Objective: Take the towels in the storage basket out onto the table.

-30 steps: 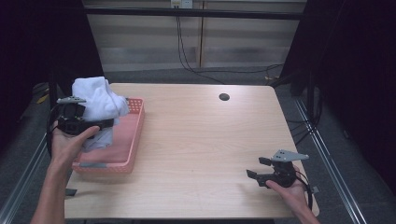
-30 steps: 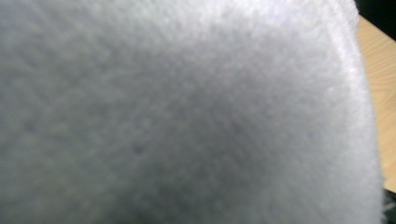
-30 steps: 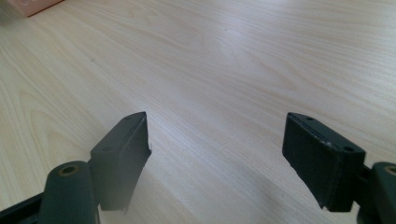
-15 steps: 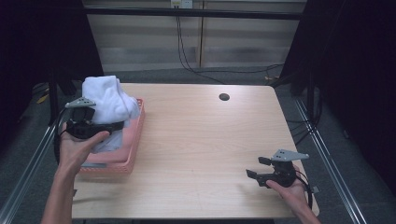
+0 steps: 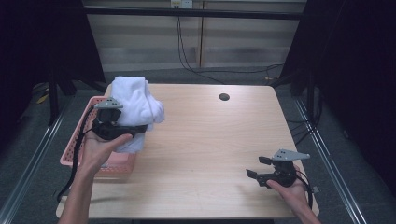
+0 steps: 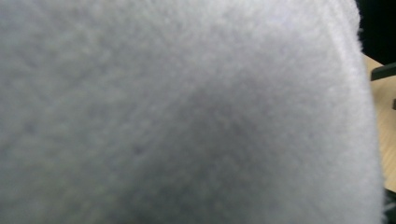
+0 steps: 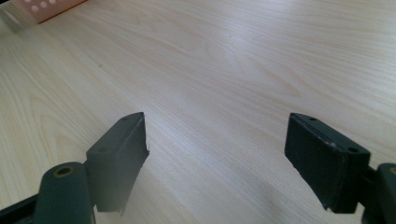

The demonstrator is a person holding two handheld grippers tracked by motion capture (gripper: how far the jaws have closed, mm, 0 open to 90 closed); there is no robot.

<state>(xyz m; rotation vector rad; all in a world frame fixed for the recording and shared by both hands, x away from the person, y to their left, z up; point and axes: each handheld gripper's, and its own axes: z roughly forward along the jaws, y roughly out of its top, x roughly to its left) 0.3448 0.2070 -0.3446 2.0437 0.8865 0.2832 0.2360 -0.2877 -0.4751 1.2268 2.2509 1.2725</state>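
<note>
Left tool (image 5: 135, 127) is clamped on a bundled white towel (image 5: 135, 105), its jaws buried in the bulk of the cloth, so that the whole bundle can be carried in one grip instead of trailing loose. In the left gripper view the towel (image 6: 187, 112) presses right up against the camera, which fits a deep grip taken around the middle of the bundle. The towel is held clear above the pink basket (image 5: 77, 151) that stands along the left edge of the counter (image 5: 210, 140), just over the basket's inner rim, and it is judged to be on its way out of the basket toward the open middle of the counter. The bundle's long axis runs roughly upright, leaning a little toward the far left corner of the counter; its rounded top points up and away, while a looser lobe bulges toward the counter's middle and the lower end hangs down toward the basket rim. The right tool (image 5: 256, 169) is kept low near the front right corner of the counter, jaws spread wide and empty over bare wood (image 7: 210, 70), pointing toward the left edge, seemingly parked in readiness to take a share of the cloth once it is laid down.
</note>
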